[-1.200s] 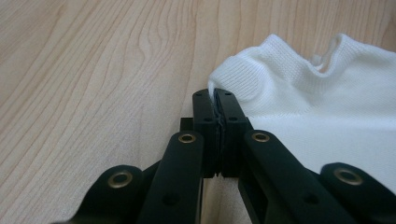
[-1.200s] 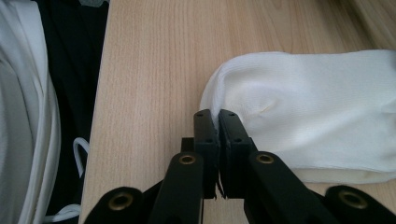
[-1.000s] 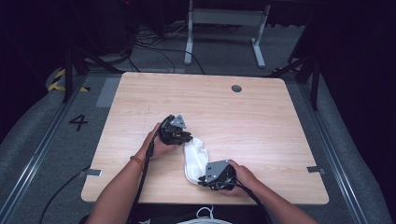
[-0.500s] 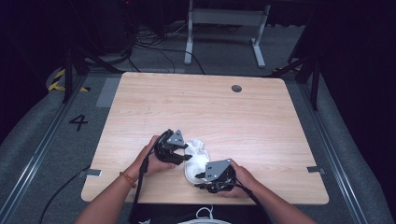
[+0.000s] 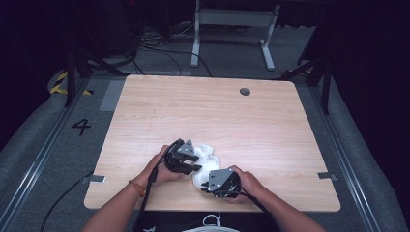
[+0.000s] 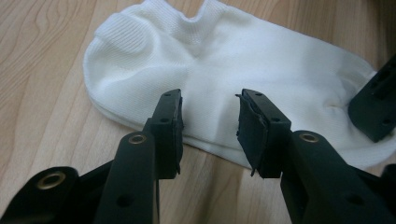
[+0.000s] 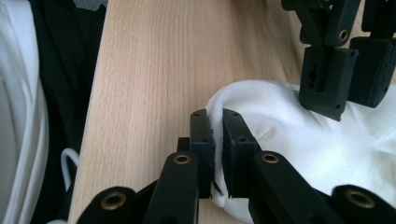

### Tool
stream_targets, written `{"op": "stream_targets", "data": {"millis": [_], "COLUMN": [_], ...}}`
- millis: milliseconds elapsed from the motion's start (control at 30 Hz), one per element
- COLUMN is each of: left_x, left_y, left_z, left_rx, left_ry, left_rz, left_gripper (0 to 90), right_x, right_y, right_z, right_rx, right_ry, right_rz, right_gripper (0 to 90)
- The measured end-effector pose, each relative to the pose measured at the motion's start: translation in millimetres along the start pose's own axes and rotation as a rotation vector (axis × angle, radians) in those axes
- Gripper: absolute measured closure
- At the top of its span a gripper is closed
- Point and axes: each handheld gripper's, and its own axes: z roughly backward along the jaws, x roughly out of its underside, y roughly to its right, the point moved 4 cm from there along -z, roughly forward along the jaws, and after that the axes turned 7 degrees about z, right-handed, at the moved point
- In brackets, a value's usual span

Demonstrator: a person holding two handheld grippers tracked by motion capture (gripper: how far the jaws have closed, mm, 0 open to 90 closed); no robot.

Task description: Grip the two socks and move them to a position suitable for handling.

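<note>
A white sock (image 6: 224, 70) lies on the wooden table (image 5: 270, 121), its edge pinched between the right gripper (image 7: 218, 140)'s pressed-together jaws, while the left gripper (image 6: 210, 130)'s spread jaws, just closing, hang above its middle and should likely lower squarely before gripping.

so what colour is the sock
White, plain ribbed knit sock, clearest in the left gripper view.

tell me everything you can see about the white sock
The white sock is a low-cut ankle sock of ribbed knit fabric, lying flat near the front edge of the wooden table. Its notched cuff points away in the left gripper view. The right hand-held gripper pinches one end's edge, bunching it. The left hand-held gripper sits over its middle, jaws apart and just closing, pressing nothing.
</note>
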Motion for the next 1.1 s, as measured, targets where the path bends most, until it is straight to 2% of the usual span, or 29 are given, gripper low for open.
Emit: {"op": "stream_targets", "data": {"millis": [100, 200, 300, 400, 467, 567, 600, 733, 833, 867, 900, 933, 1033, 1100], "left_x": [-2.7, -11.1, -15.7, -19.8, -22.4, -23.3, -23.3, -24.2, -23.9, -23.9, -23.4, -22.8, -21.9, -21.9], "left_y": [2.4, 4.2, 4.2, 5.2, 5.3, 5.6, 7.6, 11.0, 11.0, 11.0, 10.6, 10.3, 11.7, 12.4], "left_z": [-2.1, -4.0, -7.7, -16.0, -26.4, -29.5, -31.9, -33.6, -33.4, -33.4, -33.2, -32.7, -31.9, -31.8], "left_rx": [0.002, -0.013, -0.033, -0.048, -0.065, -0.053, -0.032, -0.028, -0.029, -0.029, -0.026, -0.022, -0.029, -0.035], "left_ry": [0.005, 0.041, 0.053, 0.036, 0.032, 0.042, 0.046, 0.050, 0.050, 0.050, 0.051, 0.046, 0.050, 0.055], "left_rz": [-0.004, 0.011, 0.023, 0.021, 0.044, 0.051, 0.058, 0.052, 0.053, 0.053, 0.058, 0.062, 0.044, 0.030], "left_gripper": [59.6, 55.0, 49.6, 44.7, 38.0, 32.7, 32.3, 32.0, 31.7, 31.4, 31.4, 31.4, 31.6, 31.7], "right_x": [6.1, 14.2, 18.5, 20.2, 19.5, 21.0, 22.1, 26.5, 29.0, 29.0, 29.4, 29.4, 30.5, 30.3], "right_y": [1.5, 1.9, 1.4, -1.6, -5.8, -12.0, -14.4, -18.6, -20.3, -20.3, -20.2, -20.2, -20.9, -21.2], "right_z": [6.5, 14.2, 19.3, 24.8, 28.0, 28.6, 29.3, 33.9, 41.9, 41.9, 47.3, 47.3, 48.3, 46.4], "right_rx": [-0.022, -0.038, -0.045, -0.042, -0.049, -0.046, -0.050, -0.041, -0.012, -0.012, 0.010, 0.010, 0.028, 0.032], "right_ry": [-0.005, -0.004, 0.004, -0.001, 0.002, -0.011, -0.012, -0.001, 0.039, 0.039, 0.057, 0.057, 0.073, 0.072], "right_rz": [-0.020, -0.046, -0.053, -0.054, -0.059, -0.068, -0.069, -0.084, -0.101, -0.101, -0.106, -0.106, -0.106, -0.103], "right_gripper": [85.9, 86.2, 86.2, 86.2, 86.3, 86.3, 86.3, 85.7, 73.7, 73.7, 66.6, 66.6, 57.0, 56.5]}}
